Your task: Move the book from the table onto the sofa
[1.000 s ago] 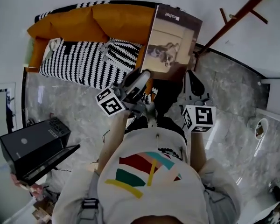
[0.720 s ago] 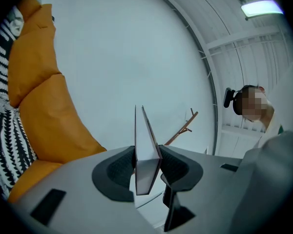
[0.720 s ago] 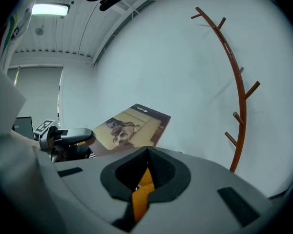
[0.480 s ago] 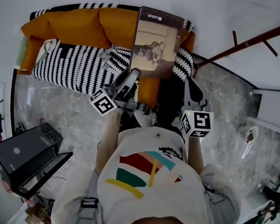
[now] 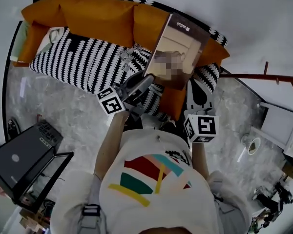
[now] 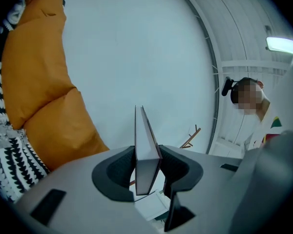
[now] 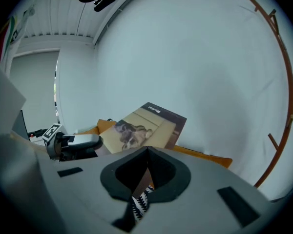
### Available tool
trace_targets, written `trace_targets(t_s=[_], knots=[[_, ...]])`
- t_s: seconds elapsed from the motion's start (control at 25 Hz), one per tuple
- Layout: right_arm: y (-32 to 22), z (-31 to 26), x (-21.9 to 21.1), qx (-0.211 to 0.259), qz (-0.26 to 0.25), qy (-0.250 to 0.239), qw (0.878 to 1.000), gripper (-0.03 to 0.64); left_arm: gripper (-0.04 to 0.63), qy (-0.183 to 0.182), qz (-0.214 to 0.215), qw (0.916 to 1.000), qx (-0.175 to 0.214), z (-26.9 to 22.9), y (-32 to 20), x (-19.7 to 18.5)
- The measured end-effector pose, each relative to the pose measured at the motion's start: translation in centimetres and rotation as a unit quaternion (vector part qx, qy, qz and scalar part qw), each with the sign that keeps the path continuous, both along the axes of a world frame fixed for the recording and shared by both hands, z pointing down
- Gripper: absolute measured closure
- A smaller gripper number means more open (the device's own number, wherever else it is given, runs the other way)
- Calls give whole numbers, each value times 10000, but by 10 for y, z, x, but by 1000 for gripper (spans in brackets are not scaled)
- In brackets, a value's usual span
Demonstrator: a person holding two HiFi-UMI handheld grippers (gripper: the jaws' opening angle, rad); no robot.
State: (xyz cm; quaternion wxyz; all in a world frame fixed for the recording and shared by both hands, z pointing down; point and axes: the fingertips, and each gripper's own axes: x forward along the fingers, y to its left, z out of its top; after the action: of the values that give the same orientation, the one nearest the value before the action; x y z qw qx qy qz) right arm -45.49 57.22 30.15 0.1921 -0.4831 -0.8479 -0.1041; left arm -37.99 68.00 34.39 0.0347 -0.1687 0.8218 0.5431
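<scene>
Orange sofa [image 5: 97,18] lies beneath the book [image 5: 178,50]. My left tongs [image 5: 146,80] clamp its near edge, cover facing me, over the sofa's right end. My right tongs [image 5: 195,84] hang shut, empty, alongside.

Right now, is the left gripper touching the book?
Touching. The left gripper view shows the book standing edge-on between the jaws of the left gripper, both jaws pressed against its covers.

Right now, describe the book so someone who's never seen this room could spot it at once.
Find the orange sofa draped with a black-and-white throw. Over its right end, the left gripper holds the book by its lower edge. It is the one stiff tan-and-brown rectangle there, with small white lettering near its top corner.
</scene>
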Motion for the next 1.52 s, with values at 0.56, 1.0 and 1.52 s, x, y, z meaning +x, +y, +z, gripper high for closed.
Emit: trace_targets(t_s=[0.56,1.0,1.52], knots=[[-9,-1,2,112,640,70,9979,606,439,781,248,9960,344,76,48,7],[-82,-2,-24,243,1412,-55,9897,606,439,1373,303,9869,793,133,41,-8],[-62,11,-25,271,898,122,9955,606,439,2028,1010,9708,783,165,-13,13]])
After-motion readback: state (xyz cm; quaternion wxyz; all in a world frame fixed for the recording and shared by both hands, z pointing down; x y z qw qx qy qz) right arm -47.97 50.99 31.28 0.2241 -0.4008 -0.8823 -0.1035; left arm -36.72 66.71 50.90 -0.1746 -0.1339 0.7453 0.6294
